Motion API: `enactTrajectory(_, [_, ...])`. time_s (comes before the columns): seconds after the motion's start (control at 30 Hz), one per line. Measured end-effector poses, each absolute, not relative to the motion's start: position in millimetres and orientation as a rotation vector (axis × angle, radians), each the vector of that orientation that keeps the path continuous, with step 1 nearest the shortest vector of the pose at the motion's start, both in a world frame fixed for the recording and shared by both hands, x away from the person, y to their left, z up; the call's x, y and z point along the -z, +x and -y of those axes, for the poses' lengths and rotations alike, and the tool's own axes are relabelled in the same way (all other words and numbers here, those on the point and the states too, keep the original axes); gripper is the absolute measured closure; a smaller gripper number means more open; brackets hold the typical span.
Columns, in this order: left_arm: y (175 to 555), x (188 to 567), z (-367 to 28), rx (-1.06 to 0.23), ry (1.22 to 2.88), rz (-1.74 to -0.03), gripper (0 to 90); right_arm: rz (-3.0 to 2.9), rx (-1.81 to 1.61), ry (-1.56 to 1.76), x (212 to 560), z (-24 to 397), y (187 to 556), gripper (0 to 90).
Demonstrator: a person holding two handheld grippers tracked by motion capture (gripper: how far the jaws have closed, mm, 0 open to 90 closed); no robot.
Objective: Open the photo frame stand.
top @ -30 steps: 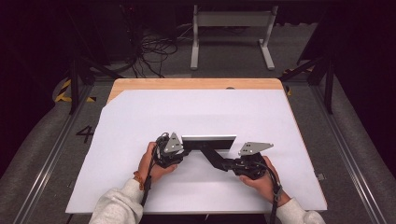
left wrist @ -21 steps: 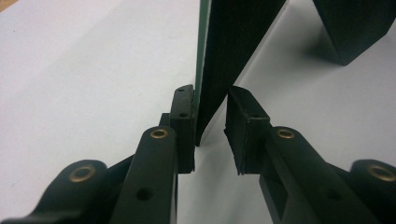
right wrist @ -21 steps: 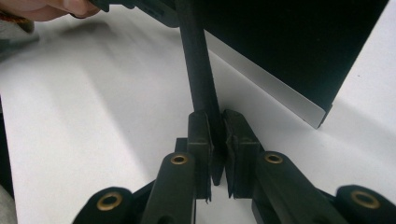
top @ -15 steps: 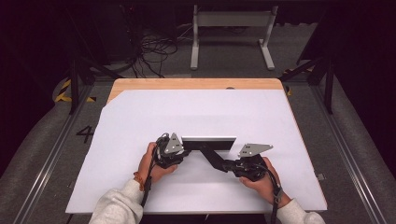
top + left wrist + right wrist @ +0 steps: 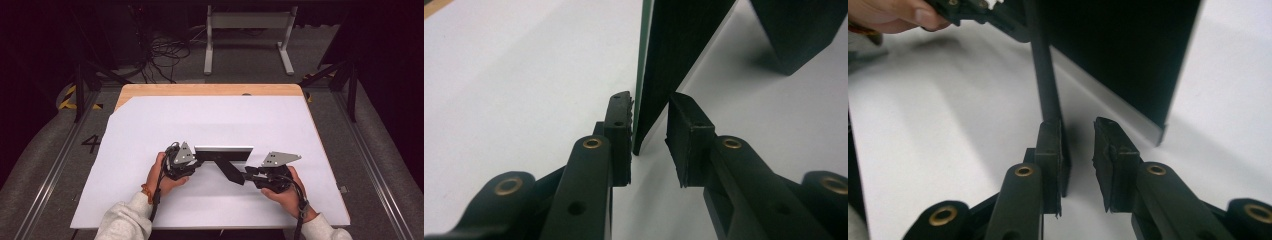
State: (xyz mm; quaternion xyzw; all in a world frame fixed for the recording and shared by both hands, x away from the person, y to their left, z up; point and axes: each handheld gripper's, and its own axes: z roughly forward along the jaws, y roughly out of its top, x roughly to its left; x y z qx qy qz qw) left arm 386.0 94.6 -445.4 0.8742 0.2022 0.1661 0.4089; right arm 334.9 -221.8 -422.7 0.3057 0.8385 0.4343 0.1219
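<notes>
Right hand (image 5: 285,192): wrapped round its tool at 5 o'clock on the white table (image 5: 200,115), nearest the near edge.
Right gripper (image 5: 246,174): pointed toward 10 o'clock; jaws had just been opening, stood released, with bare table in the gap in the right gripper view (image 5: 1078,127).
Prop leg (image 5: 230,170): ran from the frame's back down toward 5 o'clock; its foot ended at the tip of the one pad (image 5: 1050,140), outside the gap. Contact could not be told.
Left hand (image 5: 160,175): sat at 7 o'clock, a little farther in.
Left gripper (image 5: 196,160): pointed toward 3 o'clock; jaws grasped the frame's end, edge pinched between both pads (image 5: 649,107).
Frame (image 5: 223,150): stood on edge near the table's middle, long axis from 9 to 3 o'clock, dark panel seen upright from both tools (image 5: 679,45) (image 5: 1118,50).
Key relation: leg lay dead ahead of the right jaws but off to one pad's side, so judged a small sideways shift was needed before any new grip; right hand nearer the leg, left hand steadying the frame.
</notes>
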Motion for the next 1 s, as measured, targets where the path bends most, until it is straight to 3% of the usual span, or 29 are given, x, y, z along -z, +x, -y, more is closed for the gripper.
enactTrajectory(0.7, [378,418,-111,-0.375,2.074,-0.474,67.5,-2.206,-1.291,0.851,405,235,336,61.6])
enactTrajectory(1.0, [376,417,-110,-0.373,2.060,-0.462,69.1,-2.171,-1.321,0.826,402,230,338,65.8])
